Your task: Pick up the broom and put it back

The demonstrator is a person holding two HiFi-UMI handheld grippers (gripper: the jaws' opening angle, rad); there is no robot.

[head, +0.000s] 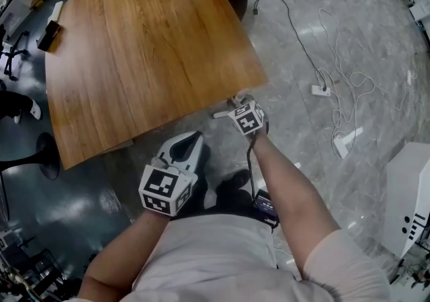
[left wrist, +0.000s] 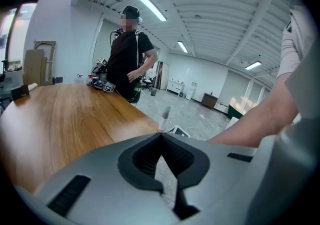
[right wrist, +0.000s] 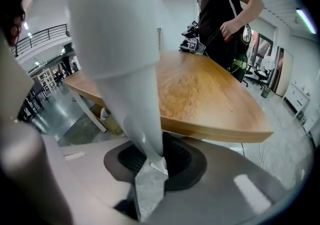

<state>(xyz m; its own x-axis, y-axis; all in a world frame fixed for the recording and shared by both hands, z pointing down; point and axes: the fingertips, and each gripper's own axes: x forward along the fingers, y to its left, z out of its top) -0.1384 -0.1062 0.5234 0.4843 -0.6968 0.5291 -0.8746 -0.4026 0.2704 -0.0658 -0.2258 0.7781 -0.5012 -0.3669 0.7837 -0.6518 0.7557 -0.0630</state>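
Head view: your left tool (head: 191,141) is off the near edge of the bench (head: 148,59), and your right tool (head: 236,106) is at its near right corner. Left gripper view: jaws together, nothing between them. Right gripper view: jaws clamp the white broom handle (right wrist: 125,59), which points steeply up.

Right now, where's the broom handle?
The broom handle is clamped in the right gripper, beside the near corner of the wooden table, centre of the head view.

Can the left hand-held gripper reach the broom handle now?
Probably yes: the broom handle stands ahead of the left hand-held gripper with nothing between them, though its jaws are closed and would need opening.
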